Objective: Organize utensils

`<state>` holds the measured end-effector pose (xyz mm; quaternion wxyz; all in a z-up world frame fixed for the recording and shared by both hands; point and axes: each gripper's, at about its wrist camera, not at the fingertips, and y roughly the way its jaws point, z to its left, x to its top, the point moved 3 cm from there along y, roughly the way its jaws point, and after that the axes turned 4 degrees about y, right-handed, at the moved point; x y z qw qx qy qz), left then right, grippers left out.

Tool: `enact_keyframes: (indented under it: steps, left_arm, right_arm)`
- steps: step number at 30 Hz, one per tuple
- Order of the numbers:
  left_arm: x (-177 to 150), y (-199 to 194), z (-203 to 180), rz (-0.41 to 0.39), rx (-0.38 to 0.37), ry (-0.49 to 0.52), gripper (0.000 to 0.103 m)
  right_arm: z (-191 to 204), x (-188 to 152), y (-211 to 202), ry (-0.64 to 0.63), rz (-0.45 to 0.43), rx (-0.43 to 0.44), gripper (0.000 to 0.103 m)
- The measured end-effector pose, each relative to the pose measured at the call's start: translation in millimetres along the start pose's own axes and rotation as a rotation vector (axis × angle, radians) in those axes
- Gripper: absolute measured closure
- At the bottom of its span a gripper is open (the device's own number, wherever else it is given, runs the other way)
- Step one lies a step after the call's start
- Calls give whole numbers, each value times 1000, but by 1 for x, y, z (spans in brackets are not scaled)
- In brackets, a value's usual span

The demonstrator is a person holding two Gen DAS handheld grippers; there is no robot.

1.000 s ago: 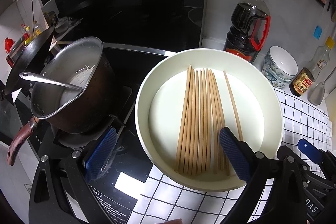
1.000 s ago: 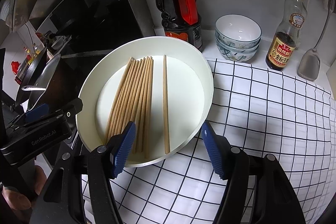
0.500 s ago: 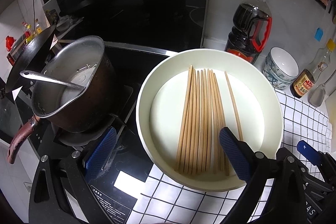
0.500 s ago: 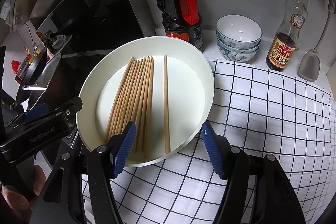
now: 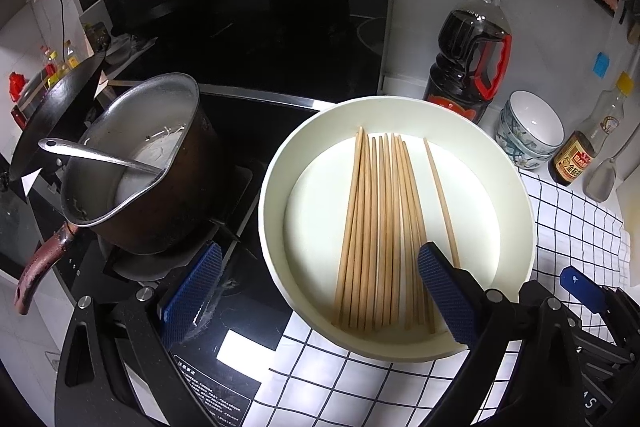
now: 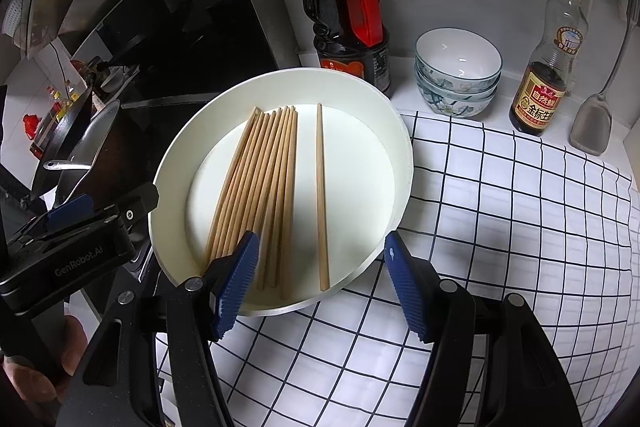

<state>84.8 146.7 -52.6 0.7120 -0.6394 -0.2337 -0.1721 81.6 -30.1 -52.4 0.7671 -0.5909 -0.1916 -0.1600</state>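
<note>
Nearest the cameras, both grippers were held over the near rim of the white round tray (image 6: 402, 163), nothing gripped. The right gripper (image 6: 320, 287) was seen with jaws apart, straddling the near end of the single chopstick (image 6: 321, 195) without touching it. The left gripper (image 5: 320, 295) was also spread wide: one pad over the stove side, the other above the near ends of the chopstick bundle (image 5: 380, 227), no clamping visible.

In the tray, most chopsticks were already laid side by side, fanned slightly at the near end; one lay apart to the right of the bundle. Judged: sorting mostly done, stray still to be joined to the bundle, ends possibly to be evened.

The tray was set partly on the checked cloth (image 6: 500, 227), partly over the stove edge. Further back, a saucepan (image 5: 152, 163) with a ladle, a soy sauce jug (image 6: 348, 15), stacked bowls (image 6: 458, 71), a small sauce bottle (image 6: 550, 67) and a spatula (image 6: 592, 127) were left untouched.
</note>
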Motion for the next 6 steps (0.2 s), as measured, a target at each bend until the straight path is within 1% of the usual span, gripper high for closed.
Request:
enact_keyframes:
  steps: [6]
  left_arm:
    - [-2, 2, 3, 16, -2, -16, 6]
  right_arm:
    - [1, -1, 0, 0, 1, 0, 40]
